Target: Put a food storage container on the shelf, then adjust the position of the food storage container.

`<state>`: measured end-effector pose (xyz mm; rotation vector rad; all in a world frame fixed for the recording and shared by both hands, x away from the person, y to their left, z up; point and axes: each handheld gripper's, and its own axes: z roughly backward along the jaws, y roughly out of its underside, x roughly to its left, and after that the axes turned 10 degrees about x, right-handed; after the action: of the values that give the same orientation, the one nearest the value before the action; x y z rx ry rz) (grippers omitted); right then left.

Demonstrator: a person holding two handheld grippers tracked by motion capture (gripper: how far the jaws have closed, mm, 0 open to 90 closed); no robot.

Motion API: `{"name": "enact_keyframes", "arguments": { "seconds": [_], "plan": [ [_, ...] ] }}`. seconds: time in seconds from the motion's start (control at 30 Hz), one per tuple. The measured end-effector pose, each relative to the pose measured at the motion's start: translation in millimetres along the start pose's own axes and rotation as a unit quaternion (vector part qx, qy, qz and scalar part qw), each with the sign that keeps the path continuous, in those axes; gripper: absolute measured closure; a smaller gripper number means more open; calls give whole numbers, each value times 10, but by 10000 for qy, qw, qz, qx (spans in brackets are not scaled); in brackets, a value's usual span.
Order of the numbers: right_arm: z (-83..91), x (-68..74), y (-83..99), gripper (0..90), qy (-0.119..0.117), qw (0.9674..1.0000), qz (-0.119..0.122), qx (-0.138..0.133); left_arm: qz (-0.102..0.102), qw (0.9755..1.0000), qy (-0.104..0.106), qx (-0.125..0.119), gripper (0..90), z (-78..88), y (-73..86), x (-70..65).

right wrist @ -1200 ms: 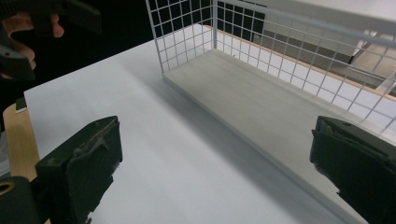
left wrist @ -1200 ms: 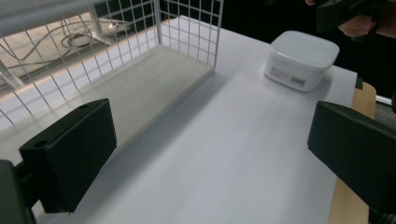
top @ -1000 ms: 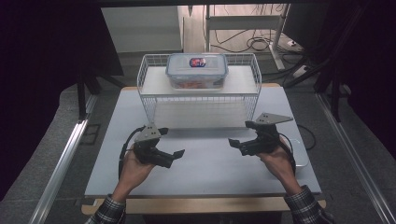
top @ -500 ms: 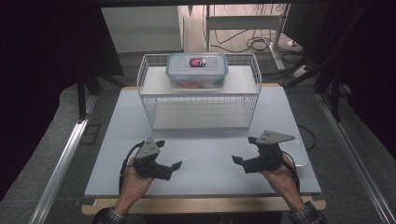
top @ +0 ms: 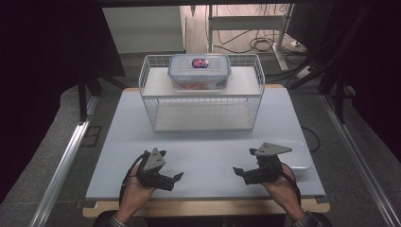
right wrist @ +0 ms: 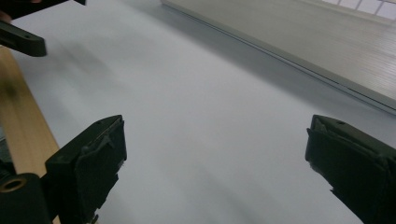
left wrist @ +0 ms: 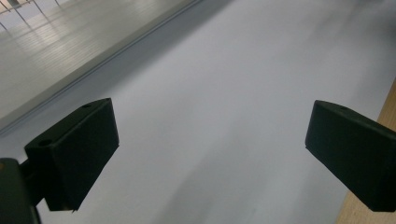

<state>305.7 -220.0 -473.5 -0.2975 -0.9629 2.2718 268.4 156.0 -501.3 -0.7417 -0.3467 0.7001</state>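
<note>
Near the table's front edge at the left, my left gripper [top: 176, 178] rests low over the white table [top: 203, 151], held in a hand and pointing right. Its jaws stand wide apart with nothing between them [left wrist: 210, 154]. My right gripper [top: 239, 171] sits at the front right and points left toward the other one, open and empty [right wrist: 215, 163]. A clear lidded food container [top: 199, 71] with a red and blue label stands on the top shelf of a white wire rack [top: 203, 97] at the back of the table.
A shallow white dish [top: 298, 158] lies on the table just right of my right gripper. The table's wooden front edge [top: 203, 208] runs below both hands. Dark floor, metal rails and cables surround the table.
Both hands have pulled back toward the table's front edge, away from the wire rack. Both grippers stayed open and empty.
</note>
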Motion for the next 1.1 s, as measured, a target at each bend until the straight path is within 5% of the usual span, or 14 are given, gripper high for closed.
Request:
{"name": "enact_keyframes", "arguments": {
  "seconds": [0.33, 0.57, 0.9, 1.03, 1.07, 1.1],
  "plan": [
    [70, -110, -18, 17, 255, 9990, -316, 175, 135, 9999, 20, -28, 26, -7, 21, 40],
    [322, -440, 67, 343, 704, 9953, -624, 222, 179, 9998, 13, -7, 26, -15, 33, 61],
    [571, -719, 203, 769, 1235, 9882, -827, 381, 113, 9999, 30, -11, 34, -15, 33, 60],
    [738, -898, 300, 897, 1661, 9795, -1070, 392, 109, 9999, 53, 37, 36, -26, 37, 63],
    [738, -898, 300, 897, 1661, 9795, -1070, 392, 109, 9999, 53, 37, 37, -26, 37, 63],
    [796, -974, 356, 898, 1797, 9754, -1211, 411, 110, 9999, 56, 52, 37, -35, 39, 62]
  ]
}}
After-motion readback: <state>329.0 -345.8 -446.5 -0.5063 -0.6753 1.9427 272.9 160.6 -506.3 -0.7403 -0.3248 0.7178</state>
